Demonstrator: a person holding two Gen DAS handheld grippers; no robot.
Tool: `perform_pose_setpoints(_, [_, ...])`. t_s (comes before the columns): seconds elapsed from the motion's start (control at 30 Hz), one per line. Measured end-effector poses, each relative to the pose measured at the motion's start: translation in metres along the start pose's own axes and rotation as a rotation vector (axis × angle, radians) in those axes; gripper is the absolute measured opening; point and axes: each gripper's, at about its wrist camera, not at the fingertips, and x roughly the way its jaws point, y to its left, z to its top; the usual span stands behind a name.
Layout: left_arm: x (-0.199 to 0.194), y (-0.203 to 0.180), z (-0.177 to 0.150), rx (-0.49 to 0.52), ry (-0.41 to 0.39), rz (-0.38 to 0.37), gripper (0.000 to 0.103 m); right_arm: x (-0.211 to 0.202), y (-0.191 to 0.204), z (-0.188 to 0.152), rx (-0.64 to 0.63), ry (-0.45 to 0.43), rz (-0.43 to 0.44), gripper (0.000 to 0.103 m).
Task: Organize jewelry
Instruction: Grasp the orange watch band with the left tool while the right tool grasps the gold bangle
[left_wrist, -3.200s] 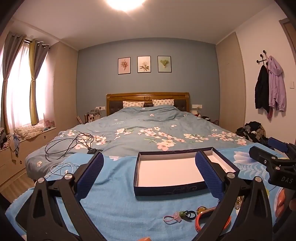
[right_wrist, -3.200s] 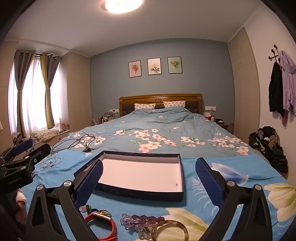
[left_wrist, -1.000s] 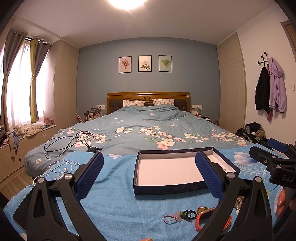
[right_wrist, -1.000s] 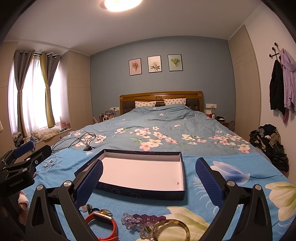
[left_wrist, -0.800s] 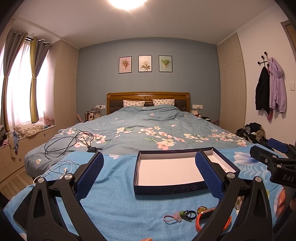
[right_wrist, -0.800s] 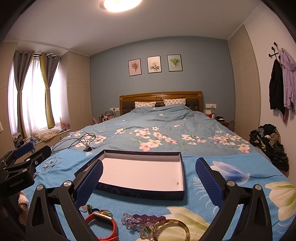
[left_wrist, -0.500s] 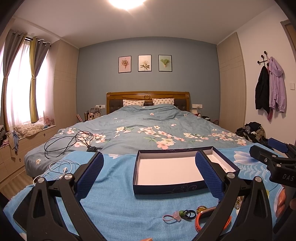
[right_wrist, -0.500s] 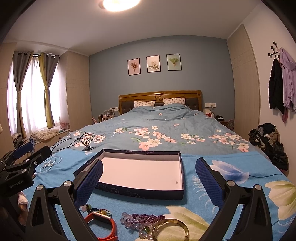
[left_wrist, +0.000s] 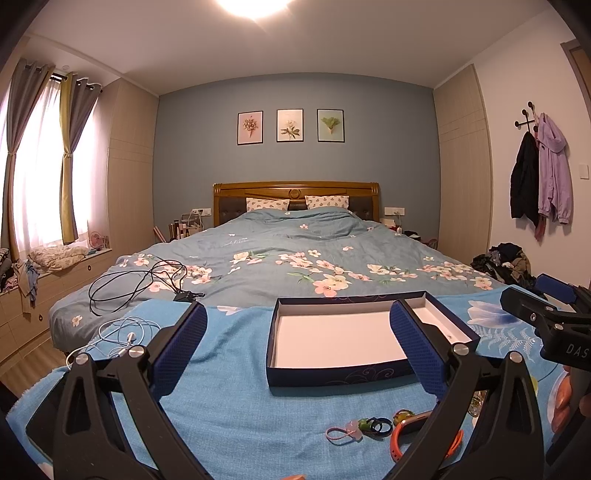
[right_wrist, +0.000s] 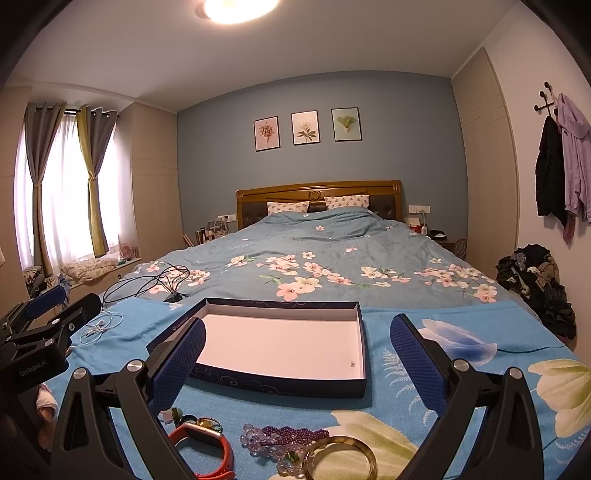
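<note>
A shallow dark blue box (left_wrist: 343, 376) with a white inside (right_wrist: 280, 343) lies open on the blue cloth at the foot of the bed. In front of it lie an orange band (right_wrist: 207, 448), purple and clear beads (right_wrist: 284, 439), a yellowish bangle (right_wrist: 340, 458) and small rings (left_wrist: 375, 424) with a pink loop. My left gripper (left_wrist: 297, 350) is open and empty, held above the cloth left of the jewelry. My right gripper (right_wrist: 297, 350) is open and empty, above the jewelry and facing the box.
White earphones (left_wrist: 118, 334) and a black cable (left_wrist: 147, 277) lie on the bed to the left. A pile of clothes (right_wrist: 535, 280) sits on the floor at right. Coats (left_wrist: 539, 181) hang on the right wall. The bed edge drops off at left.
Both grippers have stayed open and almost still; the views only drifted slightly. Nothing on the bed has moved.
</note>
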Motion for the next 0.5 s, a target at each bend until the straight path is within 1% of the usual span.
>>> perform_pose_setpoints(0.4, [0.0038,-0.0011,0.0006,0.0,0.019,-0.01,0.097,-0.0007,0.0007,-0.0003,-0.003,0.003,-0.001,0.097])
perform_pose_setpoints(0.5, [0.0068,-0.0012,-0.0008,0.003,0.042,-0.032,0.097,-0.0004,-0.0005,0.0001,-0.007,0.013,-0.001,0.097])
